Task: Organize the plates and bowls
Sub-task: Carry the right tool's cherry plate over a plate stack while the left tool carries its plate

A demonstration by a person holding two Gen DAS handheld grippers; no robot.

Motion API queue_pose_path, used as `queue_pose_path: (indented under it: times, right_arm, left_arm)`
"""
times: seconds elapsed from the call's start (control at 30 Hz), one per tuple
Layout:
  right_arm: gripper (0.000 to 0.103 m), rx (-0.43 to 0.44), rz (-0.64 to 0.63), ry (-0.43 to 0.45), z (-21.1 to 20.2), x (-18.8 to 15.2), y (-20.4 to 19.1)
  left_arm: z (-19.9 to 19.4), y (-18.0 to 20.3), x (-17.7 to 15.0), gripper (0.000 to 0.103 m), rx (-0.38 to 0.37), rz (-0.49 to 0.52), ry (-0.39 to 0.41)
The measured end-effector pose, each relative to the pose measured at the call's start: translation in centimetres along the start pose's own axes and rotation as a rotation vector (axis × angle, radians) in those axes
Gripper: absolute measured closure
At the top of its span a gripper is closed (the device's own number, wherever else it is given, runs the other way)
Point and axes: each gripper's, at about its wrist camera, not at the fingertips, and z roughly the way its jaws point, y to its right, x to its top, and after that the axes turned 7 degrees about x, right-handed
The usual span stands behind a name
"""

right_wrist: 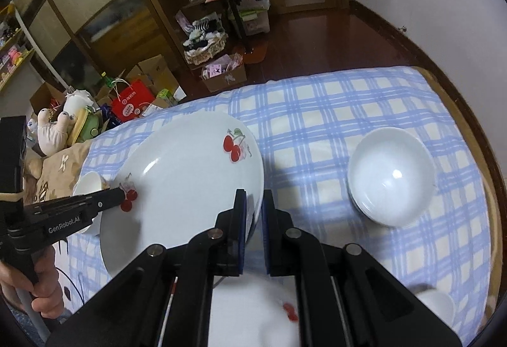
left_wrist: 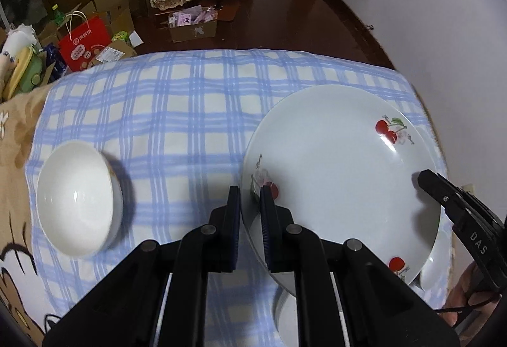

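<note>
Left wrist view: your left gripper [left_wrist: 250, 204] clamps the cherry-print plate [left_wrist: 342, 169] by its rim; your right gripper [right_wrist: 253, 210] pinches the opposite rim above the blue checked cloth [right_wrist: 317, 112].

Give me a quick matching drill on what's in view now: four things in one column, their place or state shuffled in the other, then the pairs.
Things:
1. cherry plate
2. single white bowl
3. stacked white bowls
4. red paper bag

Place or state:
A. on the floor beyond the cloth
B. alone at the left side of the checked cloth
C. nested, right of the plate
D. rim pinched by the left hand-held gripper and the right hand-held gripper

Pairs: 1-D, 2-B, 3-C, 4-A
</note>
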Motion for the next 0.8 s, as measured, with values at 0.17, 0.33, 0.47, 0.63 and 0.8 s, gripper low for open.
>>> queue_pose_path:
  times: [0.17, 0.33, 0.47, 0.63, 0.8]
  right_arm:
    - [0.093, 0.007, 0.001, 0.024, -3.2, -1.9, -0.4]
    - [0.093, 0.005, 0.001, 0.039, -5.4, -3.8, -0.7]
    - [0.093, -0.004, -0.006, 0.039, -6.6, -5.9, -1.0]
    - [0.093, 0.005, -0.002, 0.036, -7.5, -8.4, -0.9]
    - [0.093, 0.007, 0.005, 0.030, -8.2, -10.6, -0.7]
  left_arm:
    - [-2.3, 0.4, -2.5, 0.091, -0.016, 0.012, 0.016]
    - [-4.1, 0.9, -4.9, 0.091, -0.023, 0.030, 0.035]
    - [-5.0, 1.1, -6.7, 0.091, -0.014, 0.040, 0.038]
    - [-6.3, 1.5, -9.0, 0.091, 0.014, 0.063, 0.058]
    - [-7.2, 1.2, -10.8, 0.091, -0.017, 0.052, 0.064]
